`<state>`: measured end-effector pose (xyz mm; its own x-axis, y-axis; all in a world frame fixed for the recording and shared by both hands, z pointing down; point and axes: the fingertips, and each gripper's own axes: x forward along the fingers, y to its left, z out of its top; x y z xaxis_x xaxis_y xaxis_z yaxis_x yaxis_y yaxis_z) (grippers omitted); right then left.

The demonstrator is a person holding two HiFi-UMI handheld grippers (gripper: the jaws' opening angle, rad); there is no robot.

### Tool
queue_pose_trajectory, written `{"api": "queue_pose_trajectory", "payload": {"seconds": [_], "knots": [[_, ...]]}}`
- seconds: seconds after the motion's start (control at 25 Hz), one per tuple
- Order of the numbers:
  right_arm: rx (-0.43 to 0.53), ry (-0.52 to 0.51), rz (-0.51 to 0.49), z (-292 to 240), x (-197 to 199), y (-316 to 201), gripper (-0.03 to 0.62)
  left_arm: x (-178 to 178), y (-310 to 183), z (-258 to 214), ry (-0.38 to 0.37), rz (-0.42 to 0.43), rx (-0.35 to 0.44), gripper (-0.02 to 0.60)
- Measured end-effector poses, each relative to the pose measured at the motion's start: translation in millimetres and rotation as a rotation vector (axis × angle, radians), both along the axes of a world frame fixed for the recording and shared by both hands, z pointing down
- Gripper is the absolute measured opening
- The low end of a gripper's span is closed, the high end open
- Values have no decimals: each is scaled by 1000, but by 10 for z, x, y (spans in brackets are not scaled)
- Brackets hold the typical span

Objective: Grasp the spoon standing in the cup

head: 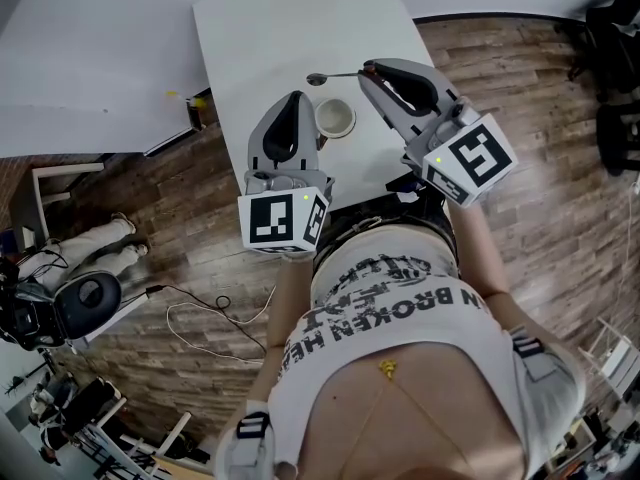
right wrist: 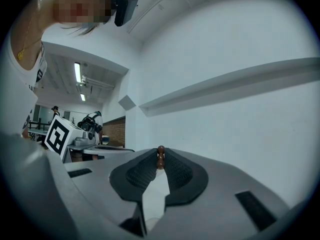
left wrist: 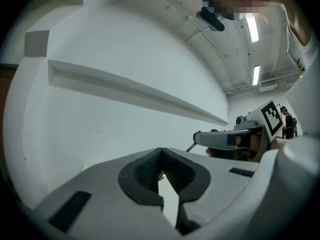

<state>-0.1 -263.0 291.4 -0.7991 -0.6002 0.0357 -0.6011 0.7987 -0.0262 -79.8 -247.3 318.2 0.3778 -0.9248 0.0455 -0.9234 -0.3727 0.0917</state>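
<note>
Where the right gripper (right wrist: pixel 160 153) brings its jaws almost together, they pinch the brown, beaded tip of the spoon (head: pixel 317 79). Only that tip shows in the right gripper view. From above, the handle runs left to the bowl just beyond the cup (head: pixel 335 118), though its height over the white table (head: pixel 250 28) cannot be judged. Left of the cup, the left gripper (left wrist: pixel 160 156) is closed on nothing.

Bright, even indoor light, white table (head: pixel 280 38) nearly washed out in the head view, shadows faint and soft, ceiling strip lights (left wrist: pixel 252 28) glaring, strong fisheye bending and black corners in both gripper views, left gripper (left wrist: pixel 160 160) and right gripper (right wrist: pixel 161 157) slightly soft near the lens
</note>
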Motion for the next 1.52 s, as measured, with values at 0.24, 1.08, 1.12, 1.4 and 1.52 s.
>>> {"api": "queue_pose_trajectory", "payload": {"seconds": [0.24,1.08,1.12,1.4,1.52], "knots": [[-4,4,1,-7,0,11,41,-22,17,0,1,-4,-5,-4],[-19,17,-7,64,-5,-22,41,-8,9,61,-2,-7,-18,-5],[-21,17,-7,70,-2,-22,41,-6,11,66,-2,-8,-19,-5],[-34,21,-18,117,9,-48,41,1,-14,90,-4,-16,-27,-5],[-38,24,-21,134,22,-44,41,17,-11,92,-4,-18,-26,-5]]}}
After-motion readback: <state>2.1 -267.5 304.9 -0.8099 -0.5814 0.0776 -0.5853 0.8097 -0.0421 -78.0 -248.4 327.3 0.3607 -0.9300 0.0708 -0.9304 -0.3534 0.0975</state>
